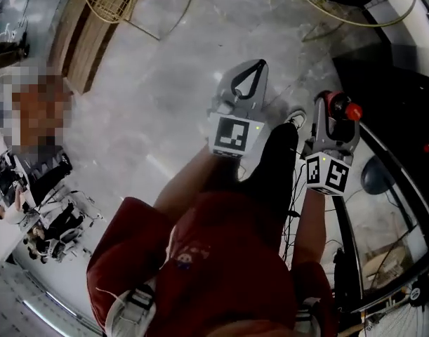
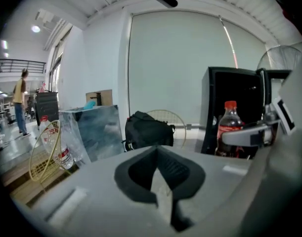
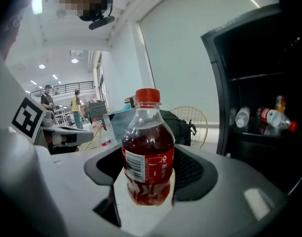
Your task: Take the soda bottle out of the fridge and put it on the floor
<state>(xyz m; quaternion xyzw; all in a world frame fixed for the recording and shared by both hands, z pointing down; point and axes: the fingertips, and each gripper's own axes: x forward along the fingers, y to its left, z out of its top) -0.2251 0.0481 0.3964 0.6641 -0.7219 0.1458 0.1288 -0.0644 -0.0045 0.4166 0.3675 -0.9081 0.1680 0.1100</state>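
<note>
My right gripper (image 1: 335, 105) is shut on the soda bottle (image 1: 342, 116), a clear bottle of dark red drink with a red cap and red label. In the right gripper view the bottle (image 3: 148, 154) stands upright between the two dark pads of the right gripper (image 3: 148, 184). The left gripper view shows the same bottle (image 2: 229, 126) at its right, held in front of the open black fridge (image 2: 239, 95). My left gripper (image 1: 253, 66) hangs beside it over the grey floor (image 1: 165, 104), shut with nothing in it; its pads meet in the left gripper view (image 2: 158, 154).
The fridge (image 3: 262, 83) stands open on the right, with other bottles (image 3: 272, 117) on a shelf inside. A black bag (image 2: 148, 130) and a gold wire chair (image 2: 44, 149) sit on the floor ahead. People stand far off at the left. My shoe (image 1: 296, 118) is below the grippers.
</note>
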